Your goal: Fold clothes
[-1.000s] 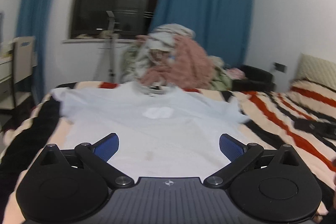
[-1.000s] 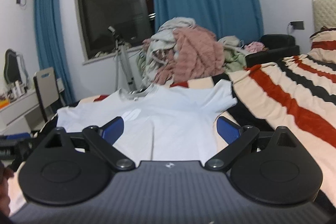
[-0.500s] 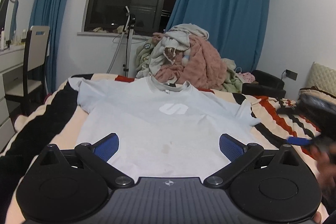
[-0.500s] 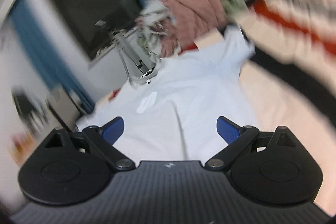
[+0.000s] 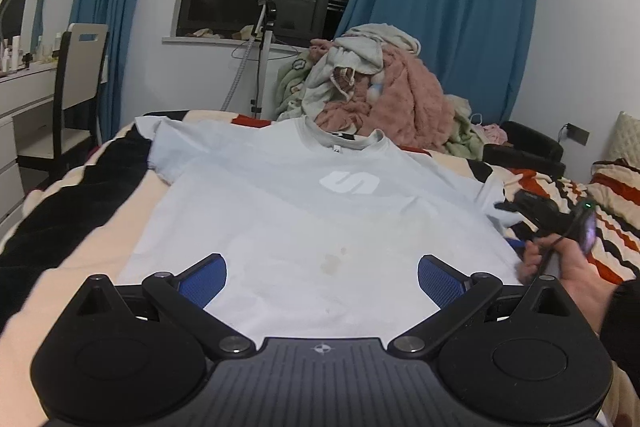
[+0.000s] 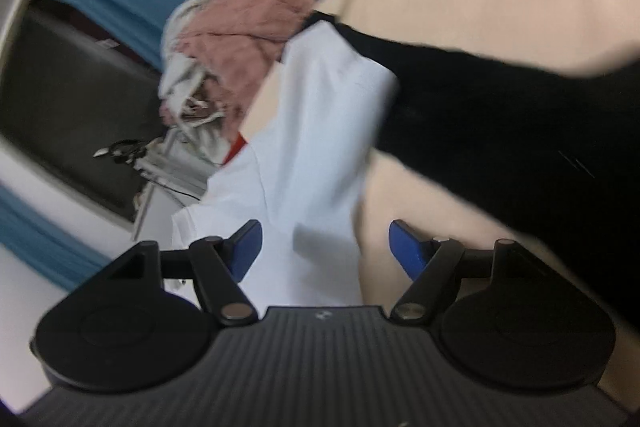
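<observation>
A pale blue T-shirt (image 5: 312, 211) with a white logo lies flat, front up, on the striped bed, collar at the far end. My left gripper (image 5: 322, 277) is open and empty, just above the shirt's near hem. My right gripper (image 6: 324, 247) is open and empty, rolled sideways over the shirt's right edge (image 6: 320, 147), below the sleeve. It also shows in the left wrist view (image 5: 536, 215) beside the right sleeve, held in a hand. The right wrist view is blurred.
The striped blanket (image 5: 80, 227) in cream, black and red covers the bed. A heap of clothes (image 5: 376, 87) sits beyond the collar. A chair and desk (image 5: 76, 67) stand at the left. A stand (image 5: 262, 51) is by the window.
The left gripper has risen and tilted down over the shirt. The right gripper has swung to the shirt's right side and rolled sideways. Both stayed open.
</observation>
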Available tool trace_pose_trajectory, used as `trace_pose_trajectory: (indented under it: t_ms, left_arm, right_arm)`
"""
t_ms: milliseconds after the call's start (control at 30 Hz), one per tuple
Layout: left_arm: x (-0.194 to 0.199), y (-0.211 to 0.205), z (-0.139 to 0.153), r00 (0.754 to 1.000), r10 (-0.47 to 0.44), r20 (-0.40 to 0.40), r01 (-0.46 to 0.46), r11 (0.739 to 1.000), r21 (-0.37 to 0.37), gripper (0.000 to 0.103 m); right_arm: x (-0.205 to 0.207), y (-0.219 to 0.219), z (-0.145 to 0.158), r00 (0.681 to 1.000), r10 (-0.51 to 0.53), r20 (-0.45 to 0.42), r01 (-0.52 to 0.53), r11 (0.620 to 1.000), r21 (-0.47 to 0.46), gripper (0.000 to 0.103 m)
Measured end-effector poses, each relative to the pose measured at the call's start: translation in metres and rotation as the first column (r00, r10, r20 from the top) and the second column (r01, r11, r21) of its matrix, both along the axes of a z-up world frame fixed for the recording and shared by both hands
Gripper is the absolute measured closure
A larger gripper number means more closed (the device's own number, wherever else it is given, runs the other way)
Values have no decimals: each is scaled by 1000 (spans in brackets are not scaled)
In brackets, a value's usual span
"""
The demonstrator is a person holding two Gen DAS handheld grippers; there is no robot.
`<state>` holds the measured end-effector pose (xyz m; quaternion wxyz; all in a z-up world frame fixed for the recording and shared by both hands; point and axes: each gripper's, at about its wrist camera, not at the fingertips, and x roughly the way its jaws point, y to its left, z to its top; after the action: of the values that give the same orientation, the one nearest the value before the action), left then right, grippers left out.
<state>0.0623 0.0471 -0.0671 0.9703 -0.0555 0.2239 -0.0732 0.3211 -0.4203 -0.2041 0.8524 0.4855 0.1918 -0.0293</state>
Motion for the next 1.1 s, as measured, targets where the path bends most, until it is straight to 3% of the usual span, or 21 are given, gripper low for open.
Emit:
trace_pose_trajectory:
  t_ms: [167, 267, 400, 600, 700, 800, 833, 867, 900, 1033, 1100]
  left_arm:
    - [20, -10, -15, 1000, -12, 24, 10, 998, 63, 0]
    - [36, -12, -26, 1000, -7, 4, 6, 998, 58, 0]
    - [59, -11, -39, 999, 4, -44, -2, 999, 43, 0]
    - [76, -4, -51, 995, 24, -93, -25, 1000, -8, 0]
    - [75, -1, -52, 997, 43, -71, -41, 999, 23, 0]
    - [70, 5, -46, 997, 59, -44, -58, 998, 17, 0]
    - [68, 8, -44, 997, 65, -36, -65, 998, 2, 0]
    - [66, 11, -40, 997, 70, -27, -70, 997, -17, 0]
    - [64, 15, -36, 997, 74, -17, -74, 997, -34, 0]
    - [49, 26, -19, 996, 77, 54, -75, 996, -52, 0]
    - [40, 34, -8, 991, 76, 112, -70, 996, -56, 0]
  right_arm:
    - [42, -8, -11, 992, -5, 127, 14, 997, -74, 33]
    - [66, -13, -18, 979, 26, 204, -7, 995, -95, 33]
    - [98, -23, -25, 969, 60, 239, -35, 993, -109, 34]
    - [114, -32, -34, 971, 54, 234, -36, 996, -80, 51]
    - [117, -21, -17, 990, 18, 137, 7, 984, -179, 65]
    - [124, 2, 16, 998, -70, 11, 69, 932, -356, 64]
    - [126, 11, 28, 995, -102, -19, 85, 907, -413, 82]
    - [127, 20, 41, 994, -103, -39, 75, 892, -446, 92]
    - [128, 30, 54, 993, -106, -52, 68, 874, -480, 95]
    - [120, 86, 115, 995, -94, 27, 87, 732, -676, 97]
    - [117, 126, 144, 996, -36, 80, 85, 629, -773, 97]
